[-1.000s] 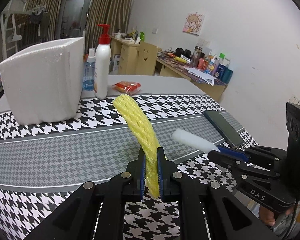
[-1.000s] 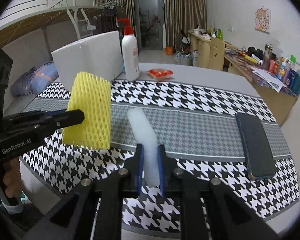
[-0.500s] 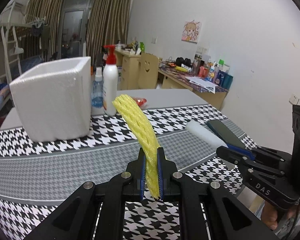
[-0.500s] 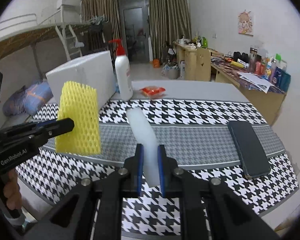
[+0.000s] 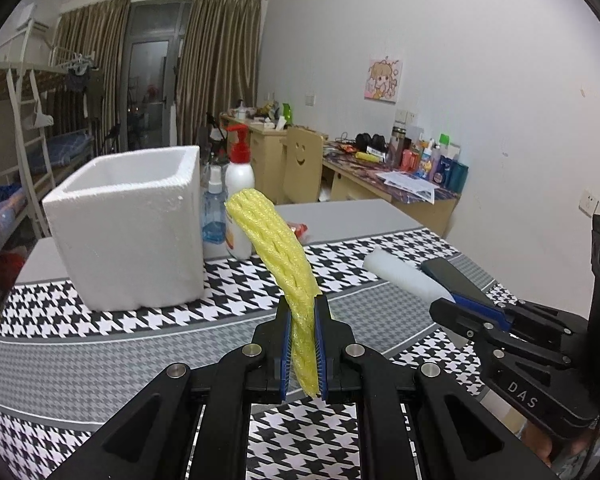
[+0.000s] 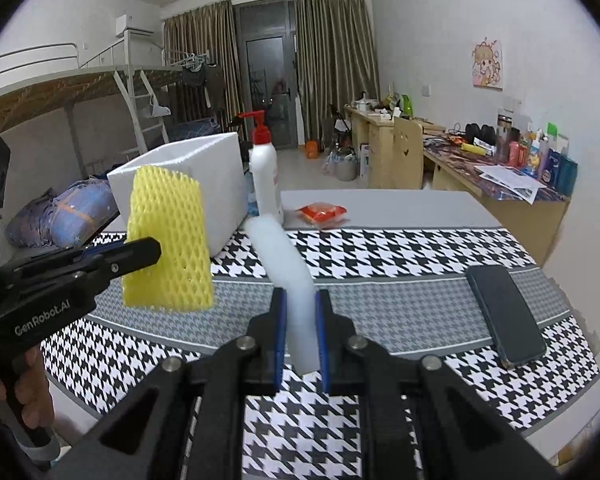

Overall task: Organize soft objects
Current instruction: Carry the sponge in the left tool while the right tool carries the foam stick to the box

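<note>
My left gripper (image 5: 303, 312) is shut on a yellow foam net sleeve (image 5: 276, 248), which stands up and curves toward the white foam box (image 5: 132, 232). The right wrist view shows the same yellow sleeve (image 6: 168, 240) flat-on, held by the left gripper (image 6: 140, 254) above the table. My right gripper (image 6: 302, 308) is shut on a white foam sheet (image 6: 284, 256) that rises and bends left. From the left wrist view the white sheet (image 5: 404, 276) sticks out of the right gripper (image 5: 444, 304) at the right. The box is open at the top.
Behind the box stand a white pump bottle (image 6: 265, 176) with a red top and a small blue bottle (image 5: 214, 216). A red packet (image 6: 322, 214) lies on the grey tabletop. A dark phone (image 6: 506, 312) lies on the houndstooth cloth (image 6: 380, 252) at right. A cluttered desk lines the wall.
Both grippers have risen with their foam pieces and tilted up, so more of the room shows. The open top of the white box has come into view.
</note>
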`<state>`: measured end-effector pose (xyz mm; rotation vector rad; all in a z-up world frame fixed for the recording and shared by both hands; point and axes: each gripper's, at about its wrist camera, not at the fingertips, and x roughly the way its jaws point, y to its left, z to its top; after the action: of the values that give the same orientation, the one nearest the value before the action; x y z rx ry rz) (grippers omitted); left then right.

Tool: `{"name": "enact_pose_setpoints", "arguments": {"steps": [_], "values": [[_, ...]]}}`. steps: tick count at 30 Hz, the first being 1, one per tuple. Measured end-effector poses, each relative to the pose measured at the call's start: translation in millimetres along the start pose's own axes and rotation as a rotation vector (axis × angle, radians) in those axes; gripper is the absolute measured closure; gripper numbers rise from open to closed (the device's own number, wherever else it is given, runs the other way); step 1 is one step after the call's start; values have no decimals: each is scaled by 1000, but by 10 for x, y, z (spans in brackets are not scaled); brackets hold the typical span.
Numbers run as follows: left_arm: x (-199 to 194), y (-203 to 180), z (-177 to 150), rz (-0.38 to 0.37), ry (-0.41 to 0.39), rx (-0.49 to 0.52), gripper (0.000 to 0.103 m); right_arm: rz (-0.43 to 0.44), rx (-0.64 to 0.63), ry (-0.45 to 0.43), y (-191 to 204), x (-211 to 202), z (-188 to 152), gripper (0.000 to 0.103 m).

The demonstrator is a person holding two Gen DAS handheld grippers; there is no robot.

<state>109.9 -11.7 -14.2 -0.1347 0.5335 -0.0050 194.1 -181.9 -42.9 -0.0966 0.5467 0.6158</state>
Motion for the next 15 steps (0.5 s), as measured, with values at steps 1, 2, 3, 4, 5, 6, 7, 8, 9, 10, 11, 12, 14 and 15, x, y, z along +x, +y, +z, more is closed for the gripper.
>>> {"name": "enact_pose_setpoints", "arguments": {"steps": [1, 2, 3, 4, 5, 6, 7, 8, 9, 10, 11, 12, 14, 15], "values": [[-17, 17, 10, 0, -5, 3, 92, -4, -3, -4, 19, 1, 10, 86], [-26, 29, 16, 0, -8, 5, 92, -9, -6, -11, 43, 3, 23, 86], [-35, 45, 24, 1, -10, 9, 92, -11, -4, -15, 50, 5, 33, 86], [-44, 60, 33, 3, -11, 13, 92, -13, -1, -19, 65, 8, 44, 86], [-57, 74, 38, 4, -14, 16, 92, -13, 0, -22, 79, 6, 52, 86], [-68, 89, 47, 4, -16, 19, 92, -14, 2, -26, 95, 0, 59, 86], [-80, 106, 56, 4, -20, 23, 92, -18, 4, -30, 110, -1, 68, 86], [-90, 122, 63, 6, -23, 27, 92, -26, 3, -35, 129, -1, 80, 85], [-105, 141, 72, 8, -28, 30, 92, -31, 3, -38, 146, -5, 87, 85], [-119, 156, 78, 8, -33, 33, 92, -34, 4, -40, 160, -5, 97, 85], [-128, 168, 88, 9, -37, 37, 92, -35, 6, -43, 177, -10, 107, 85], [-140, 178, 97, 12, -43, 42, 92, -37, 6, -49, 193, -19, 116, 85], [-165, 201, 118, 13, -51, 49, 92, -43, 7, -61, 224, -39, 135, 84], [-176, 213, 128, 14, -54, 53, 92, -44, 7, -68, 242, -49, 145, 84]]}}
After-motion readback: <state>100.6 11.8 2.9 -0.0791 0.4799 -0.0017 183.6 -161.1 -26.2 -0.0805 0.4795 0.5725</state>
